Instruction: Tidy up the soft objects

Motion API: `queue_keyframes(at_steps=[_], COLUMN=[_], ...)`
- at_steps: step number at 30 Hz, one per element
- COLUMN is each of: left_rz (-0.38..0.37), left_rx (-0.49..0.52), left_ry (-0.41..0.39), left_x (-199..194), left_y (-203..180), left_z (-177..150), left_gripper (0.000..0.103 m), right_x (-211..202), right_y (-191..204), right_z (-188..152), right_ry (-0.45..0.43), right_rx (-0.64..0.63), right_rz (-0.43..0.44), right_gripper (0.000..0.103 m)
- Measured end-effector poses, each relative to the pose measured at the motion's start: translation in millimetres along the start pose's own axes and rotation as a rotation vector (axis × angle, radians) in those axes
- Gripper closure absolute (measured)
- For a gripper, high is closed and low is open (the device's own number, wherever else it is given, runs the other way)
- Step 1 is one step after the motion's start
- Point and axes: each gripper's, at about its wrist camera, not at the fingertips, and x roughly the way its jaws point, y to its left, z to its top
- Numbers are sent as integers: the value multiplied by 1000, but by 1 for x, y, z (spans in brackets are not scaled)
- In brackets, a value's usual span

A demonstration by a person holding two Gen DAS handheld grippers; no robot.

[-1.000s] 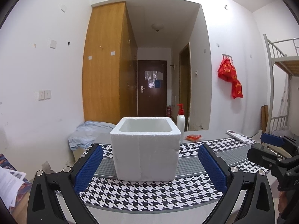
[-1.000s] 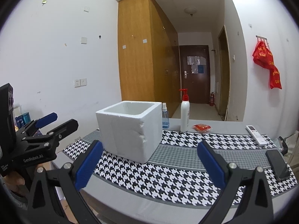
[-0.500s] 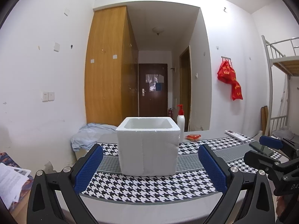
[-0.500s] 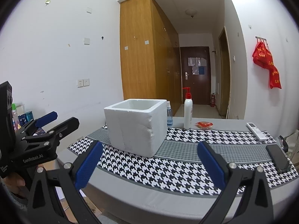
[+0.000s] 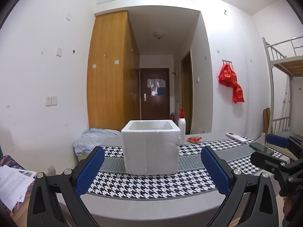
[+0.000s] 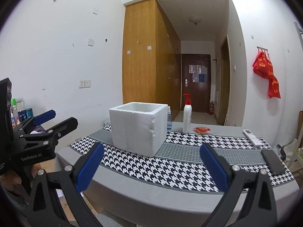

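Styrofoam up front: spotted the white foam box parked upright on the houndstooth table runner, top open, couldn't see inside from this low. Held the left gripper spread wide with nothing between the blue pads, aimed straight at the box from off the near edge of the table. Same deal with the right gripper: gaping wide, gripping nothing, hanging off the near edge further right. Pegged the pale blue cloth heap as the soft thing to sort, slumped past the left end of the table, well apart from both grippers.

Worried about a few things, tbh:
- Could've shoved that probably featherweight box sideways while swinging cloth in, or bumped it into the pump bottle and little spray bottle standing just behind.
- Could've snagged the runner on a low pass and dragged the red packet, remote and phone along.
- Could've pinched only a corner of the cloth and trailed the rest over the edge.
- Had the two grippers near each other, so risked a clash on any reach to the left.
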Motion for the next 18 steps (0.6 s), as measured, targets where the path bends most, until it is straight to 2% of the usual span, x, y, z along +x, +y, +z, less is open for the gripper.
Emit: queue_keyframes(at_steps=[18], left_rz=[2], left_rx=[-4], left_ry=[1], left_x=[-3], left_y=[2], left_z=[-9], left_gripper=[1], right_x=[5], right_y=[2], right_z=[-7], right_ry=[9], right_rx=[10], right_rz=[8], right_gripper=[1])
